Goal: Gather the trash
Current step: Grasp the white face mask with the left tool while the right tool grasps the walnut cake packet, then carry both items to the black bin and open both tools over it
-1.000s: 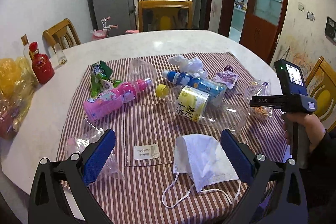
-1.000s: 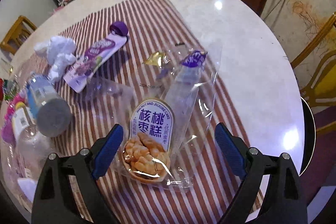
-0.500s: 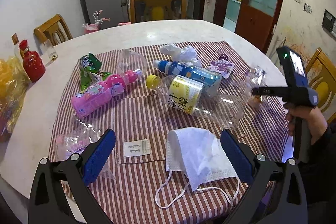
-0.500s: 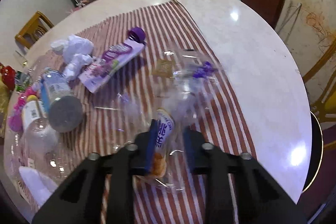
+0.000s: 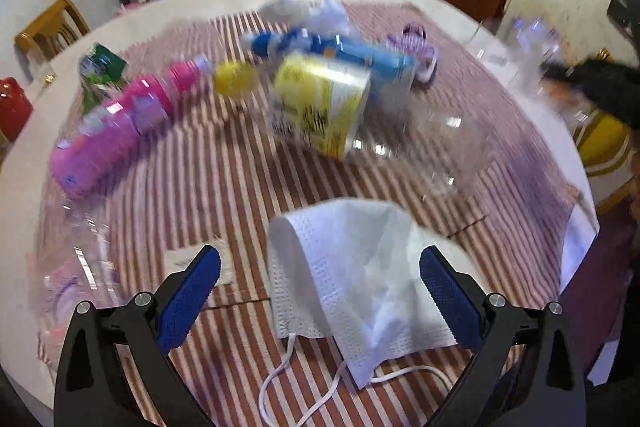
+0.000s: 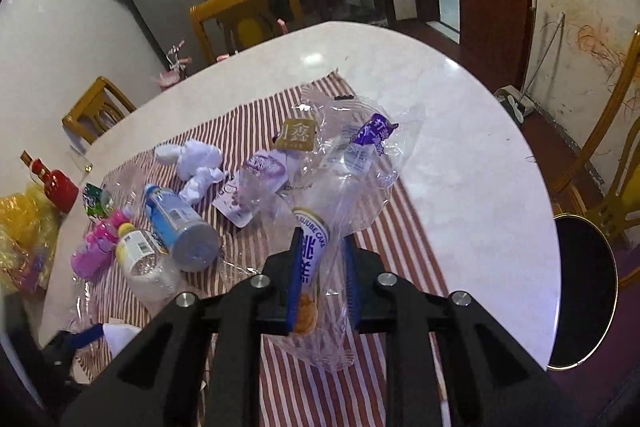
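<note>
Motion blur smears the bottles and striped cloth in the left wrist view.

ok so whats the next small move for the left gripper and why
Probably lower the left gripper and close on the white face mask: its open jaws already straddle it, while the right gripper is shut on the clear snack bag.

Round white table carries a red-and-white striped cloth. Directly on the bare tabletop, at the left edge: red bottle, small clear glass, yellow bag.
</note>
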A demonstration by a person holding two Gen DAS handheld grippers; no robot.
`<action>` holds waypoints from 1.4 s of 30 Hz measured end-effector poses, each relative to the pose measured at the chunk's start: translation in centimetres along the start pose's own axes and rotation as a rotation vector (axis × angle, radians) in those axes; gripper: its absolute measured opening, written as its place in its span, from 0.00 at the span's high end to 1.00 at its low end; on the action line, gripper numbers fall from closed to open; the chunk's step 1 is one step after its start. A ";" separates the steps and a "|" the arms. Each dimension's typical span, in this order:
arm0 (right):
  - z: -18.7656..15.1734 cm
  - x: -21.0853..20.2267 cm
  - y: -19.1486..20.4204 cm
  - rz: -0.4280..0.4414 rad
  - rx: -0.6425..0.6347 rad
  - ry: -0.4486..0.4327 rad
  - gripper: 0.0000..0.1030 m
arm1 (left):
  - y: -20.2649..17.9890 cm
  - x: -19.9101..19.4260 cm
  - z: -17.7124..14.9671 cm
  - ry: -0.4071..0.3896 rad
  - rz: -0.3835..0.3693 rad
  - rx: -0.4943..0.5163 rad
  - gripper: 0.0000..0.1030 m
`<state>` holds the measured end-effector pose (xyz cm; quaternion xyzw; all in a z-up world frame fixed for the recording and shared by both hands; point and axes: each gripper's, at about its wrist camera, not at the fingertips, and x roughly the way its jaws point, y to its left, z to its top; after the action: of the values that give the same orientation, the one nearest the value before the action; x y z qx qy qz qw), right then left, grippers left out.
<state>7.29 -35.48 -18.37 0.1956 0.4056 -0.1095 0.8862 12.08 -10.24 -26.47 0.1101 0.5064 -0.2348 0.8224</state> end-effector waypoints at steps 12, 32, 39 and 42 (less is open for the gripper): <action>0.1 -1.7 -1.0 0.010 0.022 -0.040 0.81 | 0.1 -1.5 -0.4 -0.056 -0.193 -0.052 0.94; -1.7 -9.0 -17.5 -0.206 0.281 -0.162 0.81 | -17.3 -9.1 10.1 -0.339 -0.389 0.338 0.94; -7.2 -4.2 -29.1 -0.392 0.459 0.043 0.75 | -25.6 -6.8 10.1 -0.277 -0.504 0.445 0.94; -8.9 -1.0 -31.7 -0.423 0.505 0.147 0.32 | -28.6 -6.2 9.6 -0.249 -0.519 0.495 0.94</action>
<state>-10.54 -60.09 -31.03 0.3277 0.4602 -0.3735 0.7358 2.95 -37.33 -14.94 0.1443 0.3415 -0.5619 0.7394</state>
